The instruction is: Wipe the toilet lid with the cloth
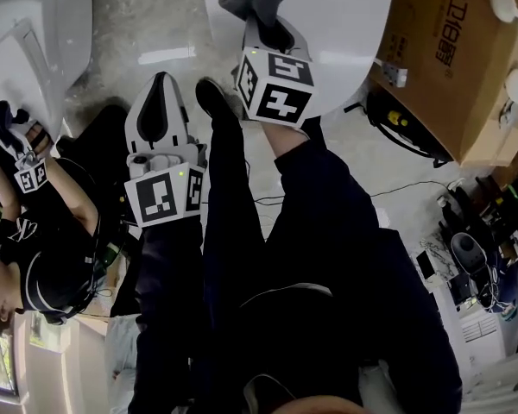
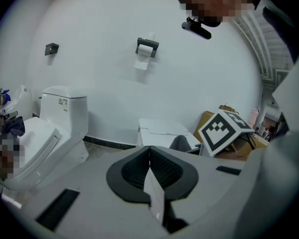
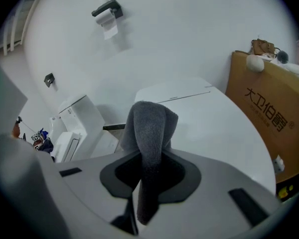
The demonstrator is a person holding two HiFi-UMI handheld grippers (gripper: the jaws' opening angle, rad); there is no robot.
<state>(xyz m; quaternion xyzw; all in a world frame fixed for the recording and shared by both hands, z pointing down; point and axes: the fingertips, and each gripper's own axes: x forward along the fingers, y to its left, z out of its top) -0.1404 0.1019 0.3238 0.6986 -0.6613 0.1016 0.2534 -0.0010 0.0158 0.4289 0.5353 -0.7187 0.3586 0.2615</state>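
1. White wall and a speckled grey floor [image 1: 147, 24] form the room. A toilet paper holder [image 2: 146, 48] hangs on the wall.
2. Near the top of the head view lies the closed white toilet lid [image 1: 345, 24]. A brown cardboard box [image 1: 453, 50] stands just beside it on the right.
3. The right gripper [image 1: 263, 11] is held over the near edge of the lid. Its jaws are closed on a grey cloth [image 3: 149, 128], which is folded, and the fold rises above the jaw tips.
4. In the right gripper view the lid is behind the cloth. I cannot tell whether the cloth touches it.
5. The left gripper [image 1: 160, 84] is lower and to the left, over the floor and apart from the lid. In its own view the jaws are pressed together, with nothing between them.
6. A second toilet [image 2: 55, 128] stands at the left, and another person [image 1: 43, 257] is close beside it.
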